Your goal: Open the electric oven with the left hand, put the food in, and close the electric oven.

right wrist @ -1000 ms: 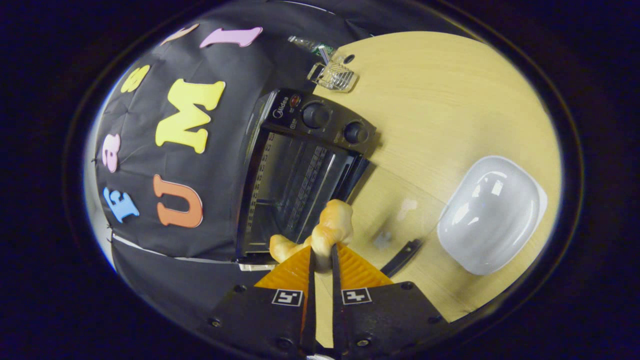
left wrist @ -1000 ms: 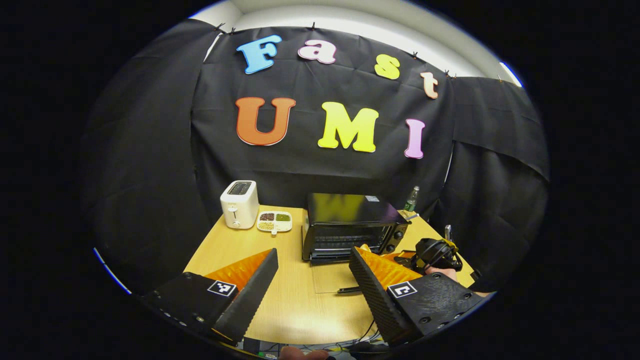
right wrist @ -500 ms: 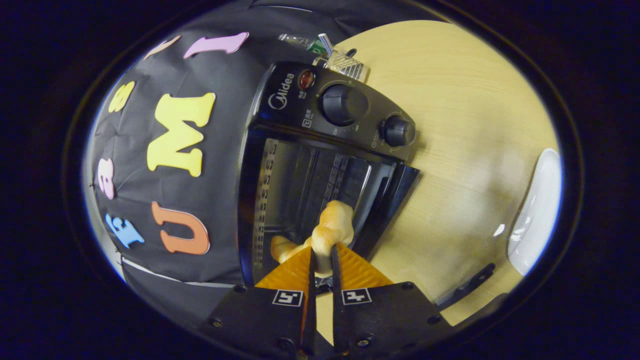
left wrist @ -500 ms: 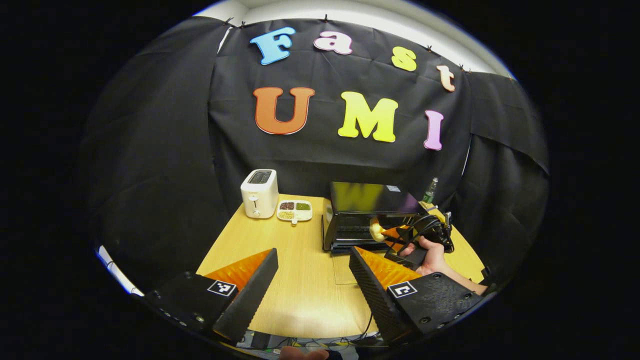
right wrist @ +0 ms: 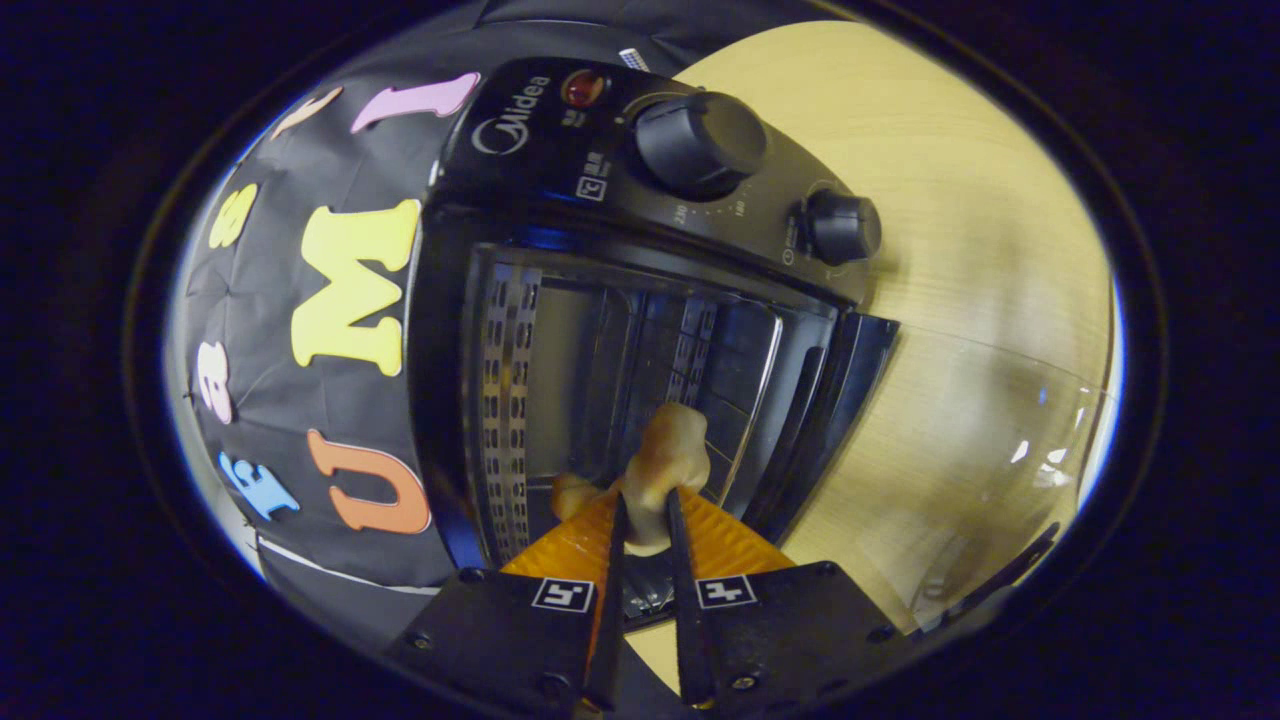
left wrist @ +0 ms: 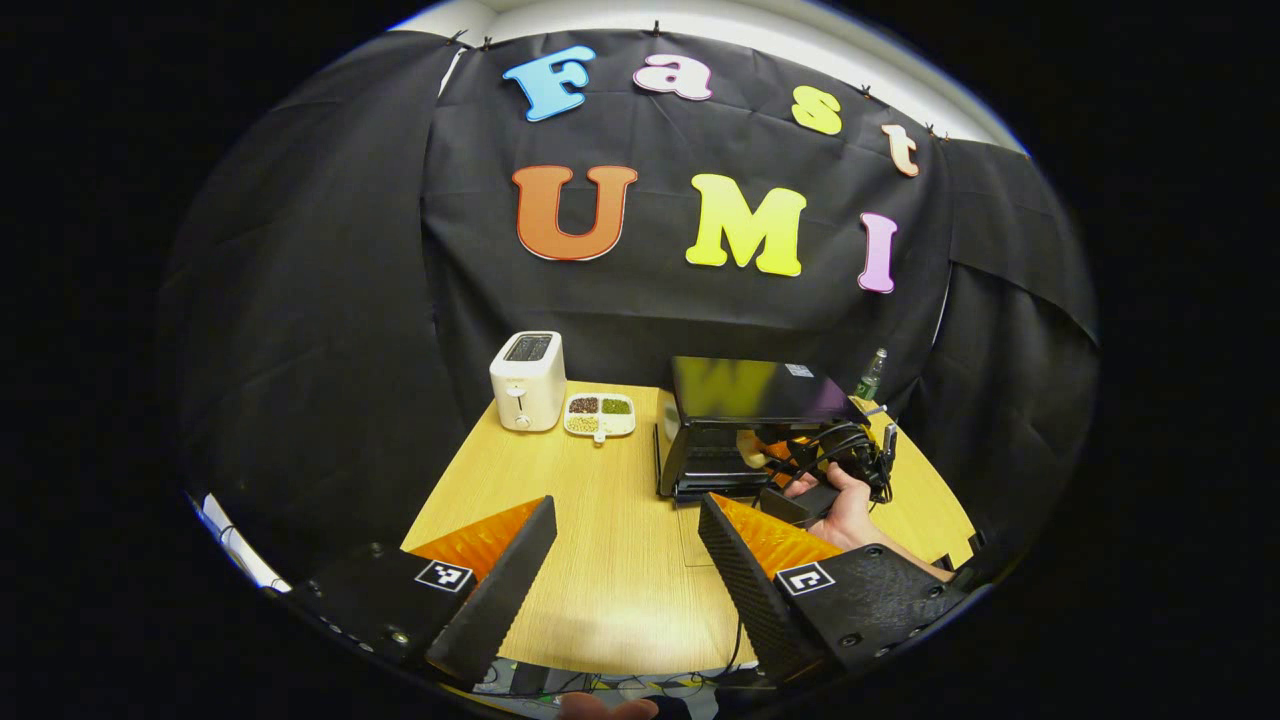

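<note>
The black electric oven [left wrist: 745, 425] stands on the wooden table [left wrist: 590, 540] with its glass door [right wrist: 960, 440] folded down. In the right gripper view the oven [right wrist: 640, 300] is rolled sideways and its dark cavity is close ahead. My right gripper [right wrist: 642, 515] is shut on a pale, knobbly piece of food [right wrist: 668, 460], which sits at the oven mouth. The left gripper view shows a hand holding that gripper [left wrist: 835, 465] at the oven front, with the food [left wrist: 747, 447] at the opening. My left gripper [left wrist: 625, 520] is open above the table's near part, holding nothing.
A white toaster [left wrist: 527, 380] and a small divided dish of beans [left wrist: 599, 416] stand at the back left of the table. A green bottle [left wrist: 871, 375] is behind the oven. Two knobs [right wrist: 700, 145] sit on the oven's control panel.
My right gripper has carried the food forward to the oven mouth, and the oven has grown larger in its view. The left gripper has drawn back slightly and stayed open.
</note>
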`<control>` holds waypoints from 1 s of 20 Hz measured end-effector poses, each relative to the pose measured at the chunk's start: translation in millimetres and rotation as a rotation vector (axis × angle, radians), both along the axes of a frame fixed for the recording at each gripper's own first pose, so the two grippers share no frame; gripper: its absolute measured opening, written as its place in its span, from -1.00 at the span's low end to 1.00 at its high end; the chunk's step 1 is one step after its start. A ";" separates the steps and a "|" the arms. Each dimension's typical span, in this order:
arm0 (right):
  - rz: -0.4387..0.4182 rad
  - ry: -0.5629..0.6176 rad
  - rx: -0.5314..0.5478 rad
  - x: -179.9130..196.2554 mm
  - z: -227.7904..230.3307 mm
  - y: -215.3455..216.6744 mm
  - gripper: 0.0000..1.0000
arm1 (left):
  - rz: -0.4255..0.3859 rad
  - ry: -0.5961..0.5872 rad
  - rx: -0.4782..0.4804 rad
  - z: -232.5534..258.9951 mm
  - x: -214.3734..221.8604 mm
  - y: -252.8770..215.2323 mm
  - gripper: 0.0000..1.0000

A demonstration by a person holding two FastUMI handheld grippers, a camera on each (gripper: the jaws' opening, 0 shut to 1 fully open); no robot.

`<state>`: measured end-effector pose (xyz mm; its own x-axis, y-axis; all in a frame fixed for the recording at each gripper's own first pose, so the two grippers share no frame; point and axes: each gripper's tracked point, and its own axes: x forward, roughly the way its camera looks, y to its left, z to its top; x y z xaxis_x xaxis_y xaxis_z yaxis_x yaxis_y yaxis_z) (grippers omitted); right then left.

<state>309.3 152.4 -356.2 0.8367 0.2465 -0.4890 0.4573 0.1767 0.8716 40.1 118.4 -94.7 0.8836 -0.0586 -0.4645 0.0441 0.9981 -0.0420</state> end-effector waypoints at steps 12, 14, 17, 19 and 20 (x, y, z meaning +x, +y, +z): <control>0.043 0.021 -0.049 -28.5 18.9 -5.3 0.15 | -0.032 0.001 -0.040 -4.7 -9.7 -12.9 0.89; 0.077 0.041 -0.079 -48.3 26.1 -6.3 0.38 | -0.037 -0.007 -0.057 -4.2 -10.7 -17.6 0.89; 0.168 0.082 -0.175 -82.3 35.4 -9.5 0.57 | -0.046 -0.013 -0.075 -9.1 -10.8 -26.2 0.89; 0.257 0.111 -0.238 -111.6 43.6 -9.8 0.48 | -0.060 -0.030 -0.071 -9.8 -9.5 -32.4 0.89; 0.291 0.115 -0.290 -123.7 48.0 -13.9 0.62 | -0.069 -0.041 -0.071 -10.0 -9.7 -37.0 0.89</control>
<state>185.6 138.5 -308.1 0.6885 0.3026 -0.6591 0.4437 0.5431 0.7129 30.4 81.3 -104.7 0.8947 -0.1515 -0.4202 0.1161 0.9873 -0.1089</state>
